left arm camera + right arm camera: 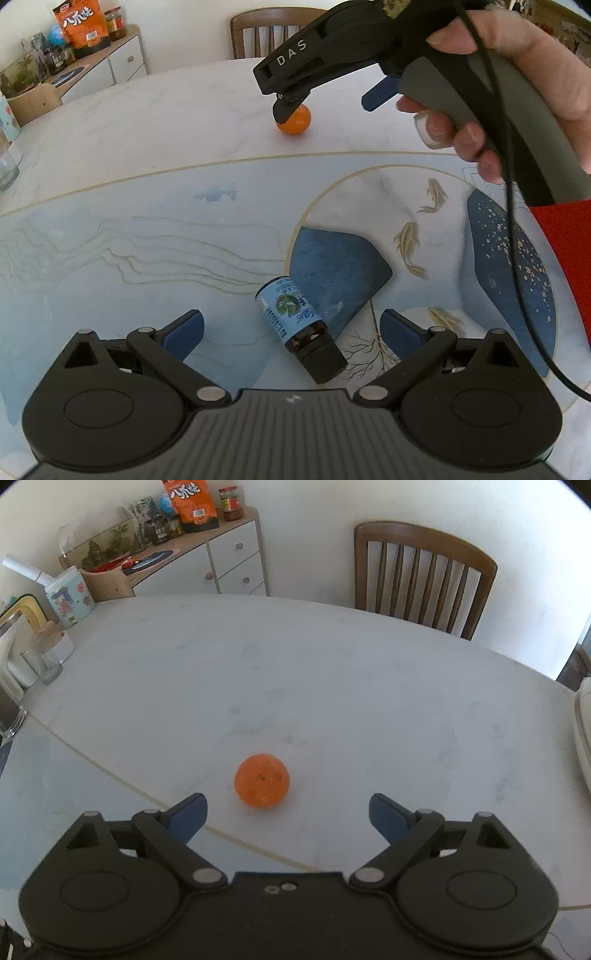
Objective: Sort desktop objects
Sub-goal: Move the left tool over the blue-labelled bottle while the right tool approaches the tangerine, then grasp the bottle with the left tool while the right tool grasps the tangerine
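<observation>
Right wrist view: your right tongs (pixel 288 812) are spread, orange (pixel 262 785) just ahead on the counter (pixel 332 686), lined up to grab. Left tongs (pixel 291 330) spread too, straddling the lying bottle (pixel 295 321).

Surface: we log a round marble-look table (pixel 332 672) with a blue fish-patterned inlay | on it: one orange (pixel 262 785), standing alone | small dark bottle (pixel 299 325), lying on its side | left edge: glass jars (pixel 48 661), possibly cups, blurred.
</observation>
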